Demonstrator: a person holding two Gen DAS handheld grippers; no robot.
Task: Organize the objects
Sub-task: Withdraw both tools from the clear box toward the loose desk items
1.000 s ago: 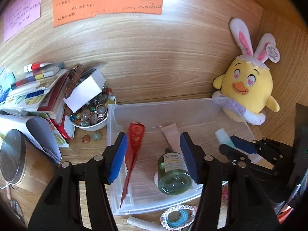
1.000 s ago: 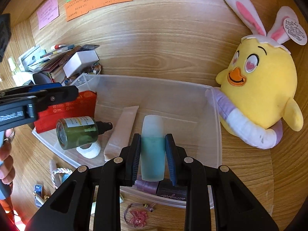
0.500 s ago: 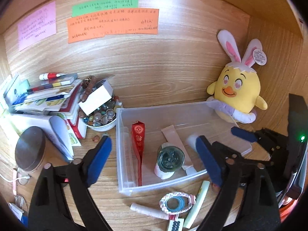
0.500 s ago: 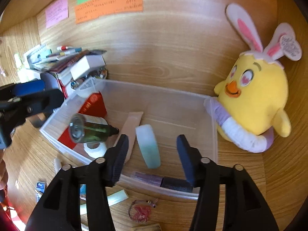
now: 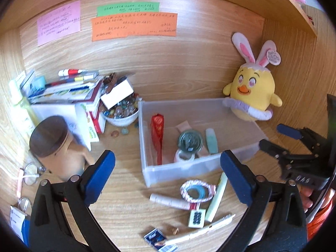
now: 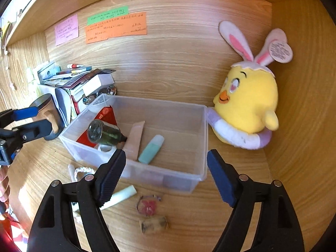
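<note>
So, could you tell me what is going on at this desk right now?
A person is tidying small items into the clear bin. The right claw has just been opening, nothing between its fingers; the mint tube lies in the bin. The left claw has also been opening, empty. The pale stick and hair ties wait on the desk.

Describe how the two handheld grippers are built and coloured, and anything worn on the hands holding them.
The left gripper and the right gripper match: black plastic frames with triangular cutouts, silver pivot bolts, and two fingers faced with blue ribbed pads. In the left wrist view the right one's body carries small white lettering, too small to read. An orange-red sleeve shows beneath it. No cables are visible.
</note>
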